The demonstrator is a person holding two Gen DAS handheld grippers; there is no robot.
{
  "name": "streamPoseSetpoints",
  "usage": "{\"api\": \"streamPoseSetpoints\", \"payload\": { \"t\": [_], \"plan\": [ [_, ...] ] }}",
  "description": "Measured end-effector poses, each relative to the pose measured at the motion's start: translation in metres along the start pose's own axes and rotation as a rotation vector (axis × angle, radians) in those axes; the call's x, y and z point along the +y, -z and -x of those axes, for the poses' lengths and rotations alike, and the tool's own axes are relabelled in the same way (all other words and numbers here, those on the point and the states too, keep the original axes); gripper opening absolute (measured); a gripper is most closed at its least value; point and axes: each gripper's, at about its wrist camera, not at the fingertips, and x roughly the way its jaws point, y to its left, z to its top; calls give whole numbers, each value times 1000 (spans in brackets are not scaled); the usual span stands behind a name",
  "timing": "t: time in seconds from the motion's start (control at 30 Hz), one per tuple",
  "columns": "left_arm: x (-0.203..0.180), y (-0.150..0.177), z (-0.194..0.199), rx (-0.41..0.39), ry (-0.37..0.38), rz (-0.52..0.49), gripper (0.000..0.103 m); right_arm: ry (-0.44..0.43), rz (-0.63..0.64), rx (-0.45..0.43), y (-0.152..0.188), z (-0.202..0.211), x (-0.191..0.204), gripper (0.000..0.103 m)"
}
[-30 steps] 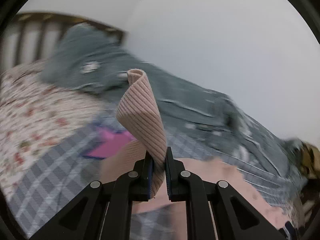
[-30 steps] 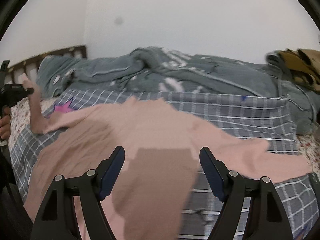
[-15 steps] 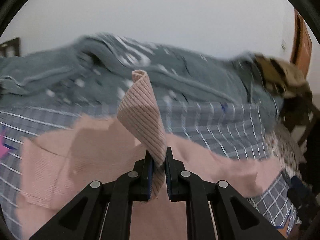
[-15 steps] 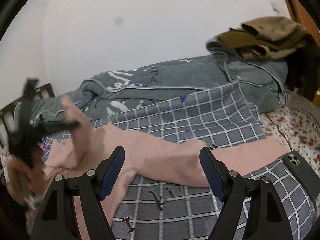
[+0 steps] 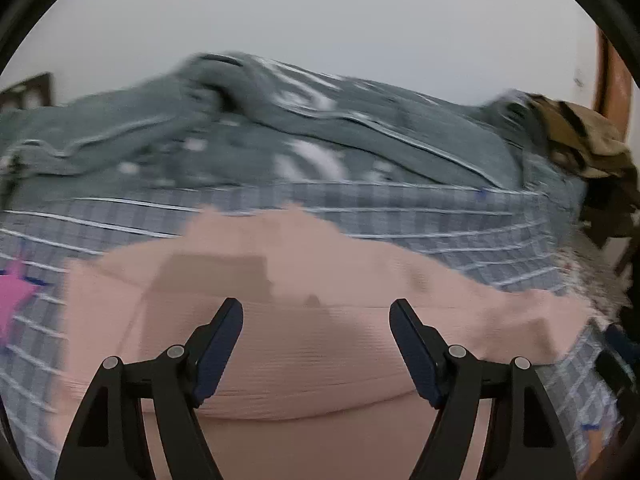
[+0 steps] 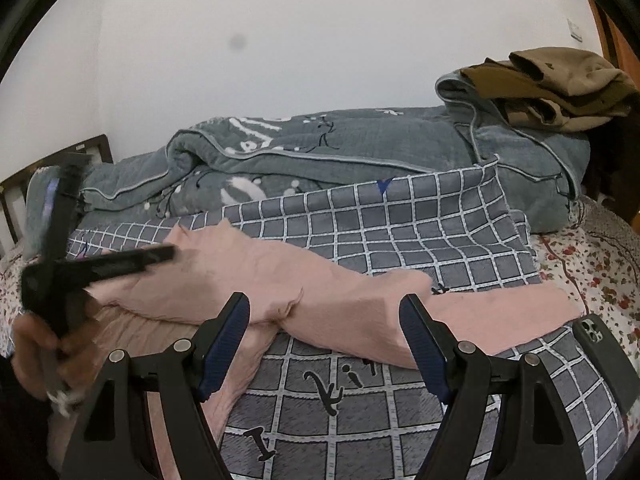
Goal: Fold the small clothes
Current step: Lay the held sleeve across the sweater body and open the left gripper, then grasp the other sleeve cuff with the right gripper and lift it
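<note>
A pink ribbed garment point(image 5: 320, 280) lies spread on the grey checked blanket point(image 5: 400, 216), one sleeve folded across its body point(image 6: 248, 276). My left gripper point(image 5: 316, 320) hovers just above the garment. Its jaws are opening and wide apart, with nothing between them; the cloth lies below. In the right wrist view the left gripper point(image 6: 124, 205) shows blurred at the left, held by a person's hand point(image 6: 36, 352). My right gripper point(image 6: 324, 316) is open over the garment's near edge, holding nothing. The other sleeve point(image 6: 500, 312) stretches out to the right.
A crumpled grey quilt point(image 6: 320, 148) runs along the wall, with brown clothes point(image 6: 560, 80) piled at its right end. A dark phone point(image 6: 600, 356) lies on the blanket at the right. A floral sheet point(image 6: 600, 264) shows beyond it, and a dark headboard point(image 6: 24, 184) at the left.
The left gripper carried the pink ribbed sleeve end to the right over the garment, then let go and opened. The right gripper stayed open and its view swung right.
</note>
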Motion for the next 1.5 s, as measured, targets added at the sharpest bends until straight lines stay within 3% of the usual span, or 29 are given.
{"api": "streamPoseSetpoints", "payload": {
  "t": [0.13, 0.3, 0.43, 0.47, 0.5, 0.53, 0.6, 0.67, 0.7, 0.83, 1.03, 1.07, 1.17, 1.27, 1.5],
  "plan": [
    [72, 8, 15, -2, -136, 42, 74, 2, -15, 15, 3, -4, 1, 76],
    [165, 19, 4, 82, -232, 180, 72, 15, -42, 46, 7, -16, 2, 76],
    [196, 29, -18, 135, -107, 270, 60, 34, -17, 70, 11, -28, 9, 76],
    [199, 30, -25, 148, -67, 287, 49, 39, -5, 78, 13, -31, 12, 76],
    [199, 31, -29, 148, -38, 291, 29, 41, 5, 87, 15, -34, 14, 76],
    [201, 30, -31, 139, -13, 297, 19, 42, 14, 98, 16, -37, 16, 76],
    [198, 29, -22, 73, 8, 311, 14, 44, 33, 111, 18, -43, 19, 76],
    [199, 27, -11, -3, -31, 309, 13, 51, 45, 125, 21, -47, 20, 76],
    [198, 28, -13, -2, -45, 301, 14, 56, 42, 132, 22, -48, 19, 76],
    [194, 31, -31, 85, -95, 266, 16, 84, 0, 133, 20, -45, 6, 76],
    [192, 32, -36, 108, -115, 250, 28, 199, -8, 122, 3, -16, -32, 76],
    [189, 32, -37, 110, -125, 234, 31, 231, -18, 130, 1, -11, -43, 74],
    [185, 32, -39, 119, -123, 204, 42, 272, -49, 182, 5, -7, -79, 41],
    [186, 33, -36, 116, -121, 203, 48, 293, -117, 239, 19, -11, -122, 39],
    [188, 33, -37, 117, -106, 208, 52, 213, -341, 271, 41, -35, -188, 40]
  ]
}}
